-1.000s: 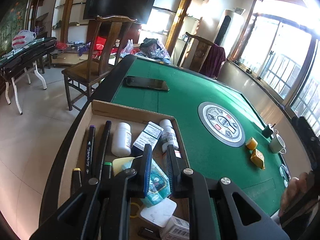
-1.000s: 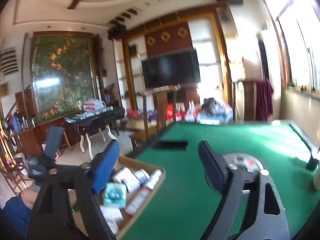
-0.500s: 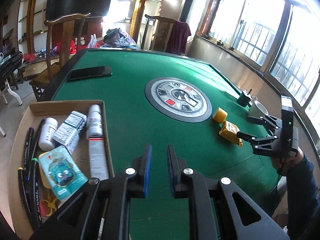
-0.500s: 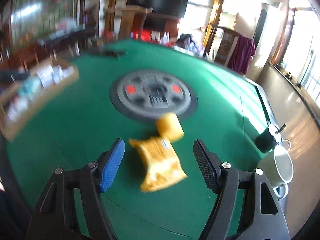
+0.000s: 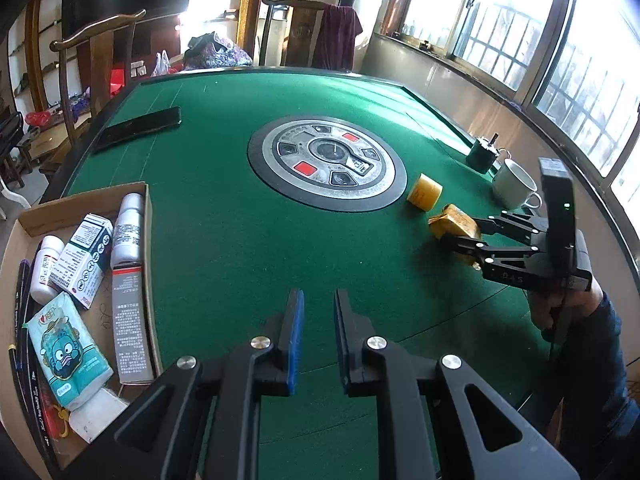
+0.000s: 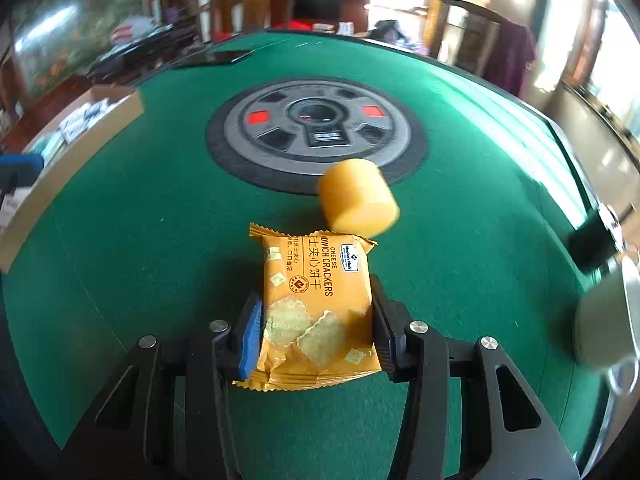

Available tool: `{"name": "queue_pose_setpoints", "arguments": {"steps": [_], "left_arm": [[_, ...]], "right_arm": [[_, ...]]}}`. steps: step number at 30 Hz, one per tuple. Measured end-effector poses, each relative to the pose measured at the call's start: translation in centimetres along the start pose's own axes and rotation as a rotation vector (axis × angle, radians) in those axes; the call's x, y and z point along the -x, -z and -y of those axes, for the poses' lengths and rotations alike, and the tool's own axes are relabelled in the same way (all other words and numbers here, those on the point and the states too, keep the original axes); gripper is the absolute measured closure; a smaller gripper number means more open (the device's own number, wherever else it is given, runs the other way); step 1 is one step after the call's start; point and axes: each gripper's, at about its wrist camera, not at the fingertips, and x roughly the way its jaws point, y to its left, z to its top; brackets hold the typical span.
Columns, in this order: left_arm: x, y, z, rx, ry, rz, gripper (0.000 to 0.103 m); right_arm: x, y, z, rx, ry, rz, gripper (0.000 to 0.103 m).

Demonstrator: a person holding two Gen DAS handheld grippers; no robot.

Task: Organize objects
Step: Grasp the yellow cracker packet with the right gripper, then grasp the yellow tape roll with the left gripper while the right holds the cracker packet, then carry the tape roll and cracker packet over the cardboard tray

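Right gripper (image 6: 318,320) clamped on a yellow foil packet of cheese sandwich crackers (image 6: 314,304) — one pad pressed to each side, packet lying flat on the green felt table (image 6: 120,240). Just beyond its far end, a short yellow cylinder (image 6: 358,198) resting on its side beside the round grey centre console (image 6: 316,128). Off to the right, a white mug (image 6: 608,316), blurred.

Left gripper (image 5: 317,332) empty above the felt, jaws parted by a narrow gap. To its left, a shallow cardboard box (image 5: 146,216) holding white bottles, cartons, a tissue pack and pens. Far ahead to the left, a black phone (image 5: 138,128).
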Motion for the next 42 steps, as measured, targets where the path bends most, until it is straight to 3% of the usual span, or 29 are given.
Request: {"name": "queue_pose_setpoints", "arguments": {"steps": [3,6,9,10,13,14,19,28,31,32,34,42], "left_arm": [[-1.1,-1.2,0.9,0.005,0.027,-0.017,0.088],[-3.2,-3.2,2.6,0.033,0.072,-0.067,0.088],[-5.5,-5.4,5.0,0.065,0.136,-0.091,0.088],[-6.4,-6.0,5.9,0.064,0.153,-0.098,0.083],[-9.4,-7.9,8.8,0.009,0.169,-0.135,0.053],[-10.2,-8.3,9.8,-0.021,0.171,-0.137,0.050],[-12.9,-10.0,12.3,-0.125,0.115,-0.146,0.050],[-17.5,-11.2,13.2,-0.143,0.070,-0.205,0.050],[-18.3,-10.4,13.4,-0.124,0.076,-0.215,0.059],[-18.4,-10.1,13.3,-0.121,0.078,-0.214,0.067],[-18.1,-9.6,13.1,-0.115,0.070,-0.198,0.071],[-14.5,-7.2,10.7,-0.067,0.097,-0.138,0.071]], "right_arm": [[2.7,1.1,0.2,-0.100,-0.080,0.104,0.059],[6.2,1.2,1.7,-0.204,-0.113,0.268,0.059],[7.0,1.1,3.8,-0.328,-0.041,0.346,0.059],[6.6,1.4,4.5,-0.370,0.004,0.336,0.059],[5.9,1.9,5.1,-0.419,0.024,0.331,0.059],[5.9,2.0,5.4,-0.436,0.039,0.334,0.059],[6.2,2.9,8.4,-0.538,0.028,0.370,0.059],[6.9,2.9,8.6,-0.565,-0.002,0.385,0.059],[6.8,2.7,8.5,-0.560,-0.002,0.384,0.059],[6.8,2.7,8.5,-0.561,-0.005,0.383,0.059],[6.7,2.8,8.7,-0.569,-0.007,0.381,0.059],[6.7,2.5,8.3,-0.545,0.006,0.369,0.059]]}}
